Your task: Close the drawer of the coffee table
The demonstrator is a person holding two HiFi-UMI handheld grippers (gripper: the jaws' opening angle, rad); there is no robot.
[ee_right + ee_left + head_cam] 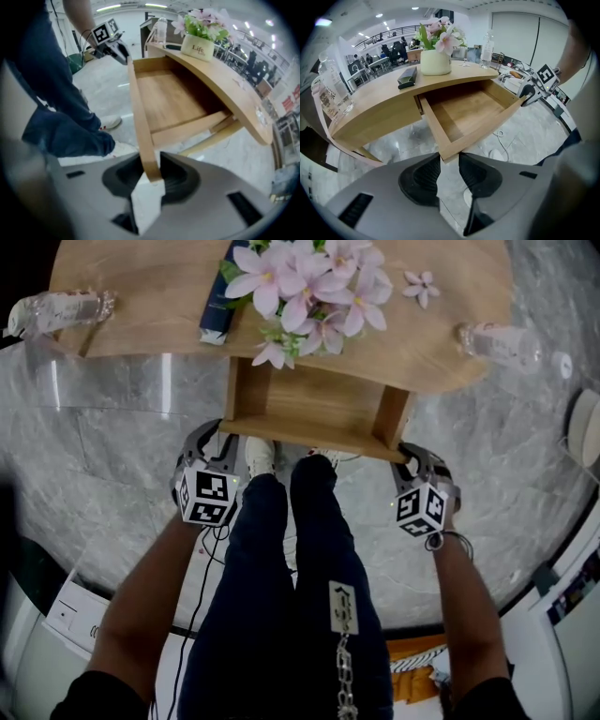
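In the head view the person stands at the counter (159,329), dark-trousered legs (281,596) between two bare forearms that reach steeply down and forward. The left hand-held gripper (214,442) and the right hand-held gripper (412,460) each sit at one end of the front panel of the drawer (314,404), which stands pulled out beneath the counter's edge below the pink flowers (309,282). In the left gripper view the jaws are spread, and the near corner of the empty drawer (468,110) sits just at their tips. In the right gripper view the end of the drawer's front panel fills the gap between the jaws, which pinch it edge-on.
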